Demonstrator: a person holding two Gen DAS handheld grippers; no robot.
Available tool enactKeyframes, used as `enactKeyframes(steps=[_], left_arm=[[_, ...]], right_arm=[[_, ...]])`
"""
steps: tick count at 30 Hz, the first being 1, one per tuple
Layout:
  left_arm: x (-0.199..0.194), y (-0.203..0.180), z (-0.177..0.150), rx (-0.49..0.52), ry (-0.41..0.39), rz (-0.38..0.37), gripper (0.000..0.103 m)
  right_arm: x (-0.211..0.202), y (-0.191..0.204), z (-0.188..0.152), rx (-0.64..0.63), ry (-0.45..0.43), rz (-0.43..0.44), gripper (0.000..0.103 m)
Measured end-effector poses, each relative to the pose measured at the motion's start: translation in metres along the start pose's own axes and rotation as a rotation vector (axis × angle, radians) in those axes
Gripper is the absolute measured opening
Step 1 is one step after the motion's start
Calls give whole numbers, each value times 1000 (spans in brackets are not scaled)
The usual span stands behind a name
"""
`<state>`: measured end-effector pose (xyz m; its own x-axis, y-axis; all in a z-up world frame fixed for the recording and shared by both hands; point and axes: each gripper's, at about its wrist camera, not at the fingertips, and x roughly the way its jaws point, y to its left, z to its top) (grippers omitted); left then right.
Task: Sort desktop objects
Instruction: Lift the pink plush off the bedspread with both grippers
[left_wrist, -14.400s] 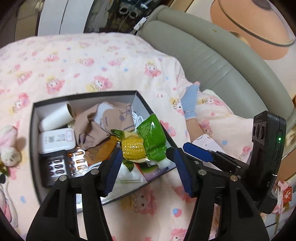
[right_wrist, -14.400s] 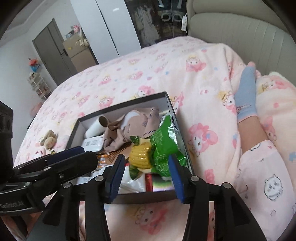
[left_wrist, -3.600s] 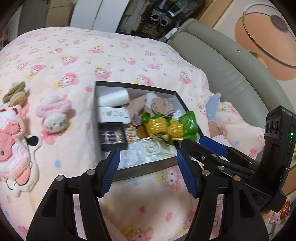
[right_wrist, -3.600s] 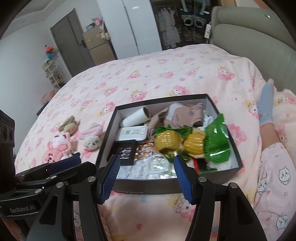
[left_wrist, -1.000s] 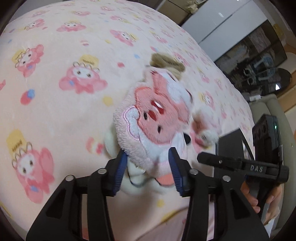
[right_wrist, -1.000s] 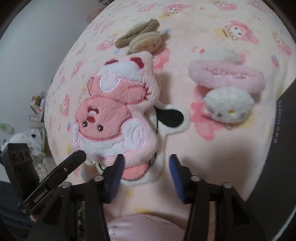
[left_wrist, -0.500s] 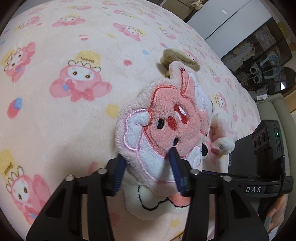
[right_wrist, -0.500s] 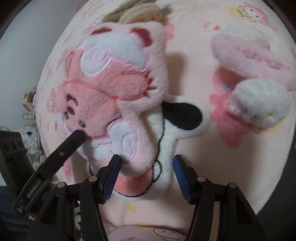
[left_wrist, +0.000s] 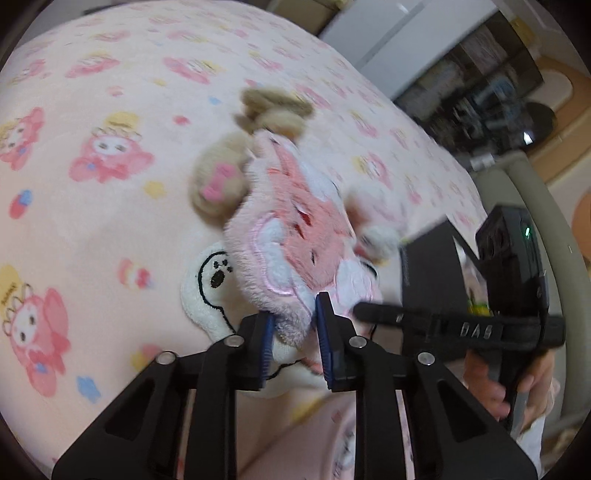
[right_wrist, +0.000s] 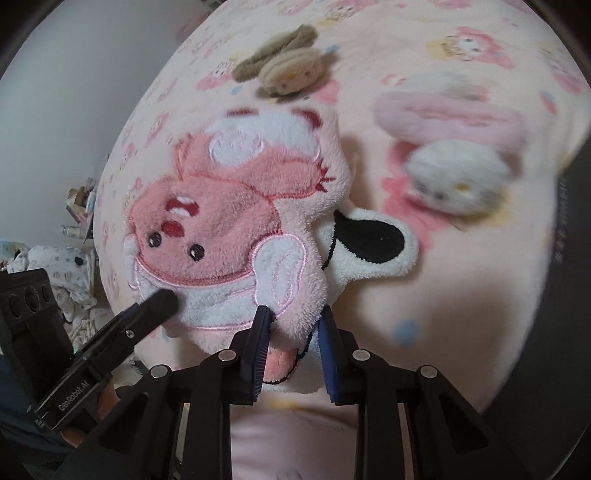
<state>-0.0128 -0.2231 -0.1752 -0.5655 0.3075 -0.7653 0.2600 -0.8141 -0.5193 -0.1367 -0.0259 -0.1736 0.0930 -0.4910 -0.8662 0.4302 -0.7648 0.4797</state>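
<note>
A pink plush toy (left_wrist: 295, 236) with an embroidered face lies on the pink printed blanket (left_wrist: 92, 221), overlapping a white plush with a black ear (right_wrist: 369, 240). My left gripper (left_wrist: 293, 325) has the toy's lower edge squeezed between its blue pads, and its jaws are closing. My right gripper (right_wrist: 293, 326) pinches another corner of the same pink plush toy (right_wrist: 229, 229) together with a black cord, its jaws closing too. Each gripper's black fingers (right_wrist: 155, 302) show in the other's view, touching the toy.
A brown plush (right_wrist: 288, 70) lies beyond the pink one. A pink-and-white kitten plush (right_wrist: 450, 147) sits to the right. A black box (left_wrist: 428, 266) stands at the right edge. A hand (left_wrist: 491, 391) holds the right gripper's handle. A grey headboard (left_wrist: 535, 221) lies behind.
Both grippers' jaws have narrowed onto the pink plush's lower edge. The toy has tipped up off the white plush, and a tan plush part with a pink bow now shows behind it.
</note>
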Motion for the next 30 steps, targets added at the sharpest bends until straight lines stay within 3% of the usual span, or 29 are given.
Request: enactKeyframes(steps=[3, 7, 11, 13, 17, 19, 25, 27, 29, 30], left_arm=[[7, 3, -2, -24, 34, -14, 34], [3, 15, 7, -59, -8, 17, 42], [13, 20, 22, -63, -6, 22, 49], [22, 23, 29, -56, -5, 65, 49], [40, 32, 44, -49, -9, 104, 59], [47, 38, 51, -55, 0, 114, 59], [49, 30, 59, -10, 0, 7, 58], [52, 26, 59, 9, 5, -18, 51], [54, 21, 56, 31, 30, -15, 28], [52, 18, 54, 44, 23, -8, 24]], right_arm=[[-15, -10, -6, 7, -18, -42, 23], [-16, -13, -10, 14, -26, -81, 24], [-9, -4, -9, -30, -55, -34, 45], [-1, -7, 3, -17, -51, -12, 46], [19, -17, 11, 29, -6, -32, 47], [25, -22, 17, 53, -9, -11, 47], [37, -12, 34, 34, -12, 63, 53], [43, -4, 32, 1, 24, 102, 32], [41, 4, 27, -36, 18, 86, 24], [34, 7, 24, -53, -3, 76, 20]])
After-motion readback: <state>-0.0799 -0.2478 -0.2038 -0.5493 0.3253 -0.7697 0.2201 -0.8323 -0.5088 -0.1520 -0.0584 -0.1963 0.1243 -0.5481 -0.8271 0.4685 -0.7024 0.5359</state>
